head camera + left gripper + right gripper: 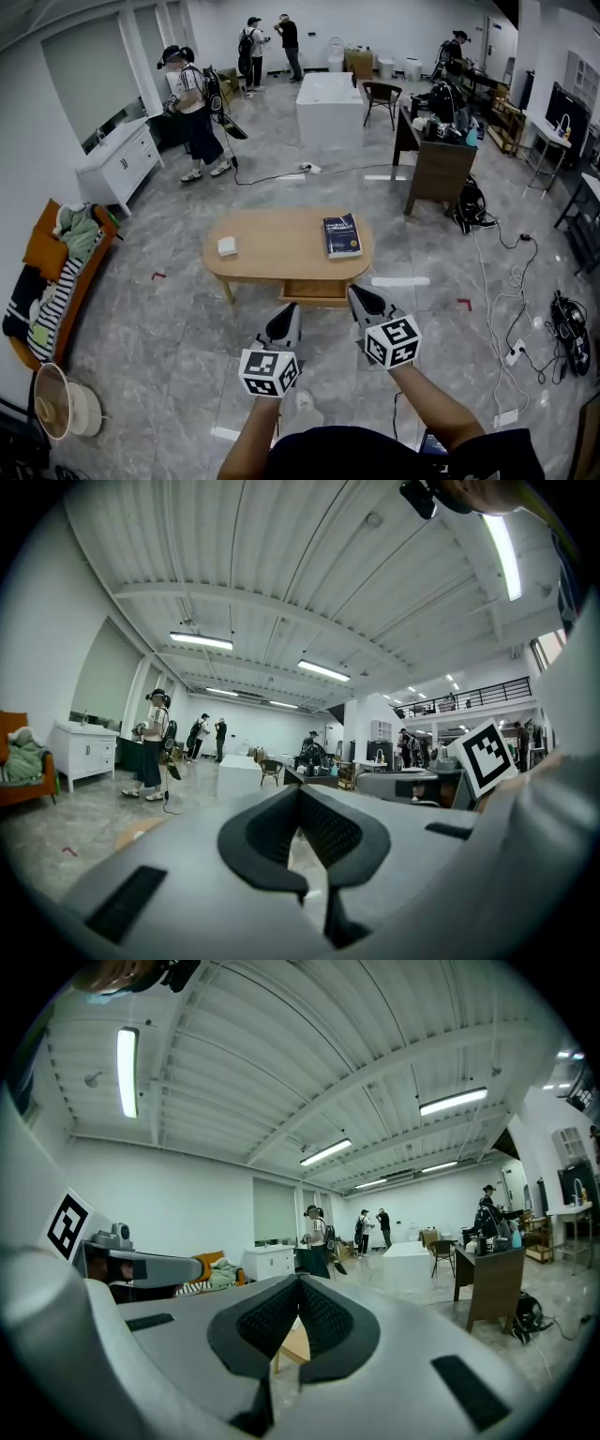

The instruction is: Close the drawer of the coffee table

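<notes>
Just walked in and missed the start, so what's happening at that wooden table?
A person faces the coffee table with a hand-held gripper in each hand. The left hand-held gripper and the right hand-held gripper are both shut and empty, and appear to be just short of the table. The drawer under the near edge sticks out, not yet closed. A book and a small white box lie on top.

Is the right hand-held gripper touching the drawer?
Cannot tell. In the head view the right hand-held gripper overlaps the drawer corner; neither gap nor contact shows.
</notes>
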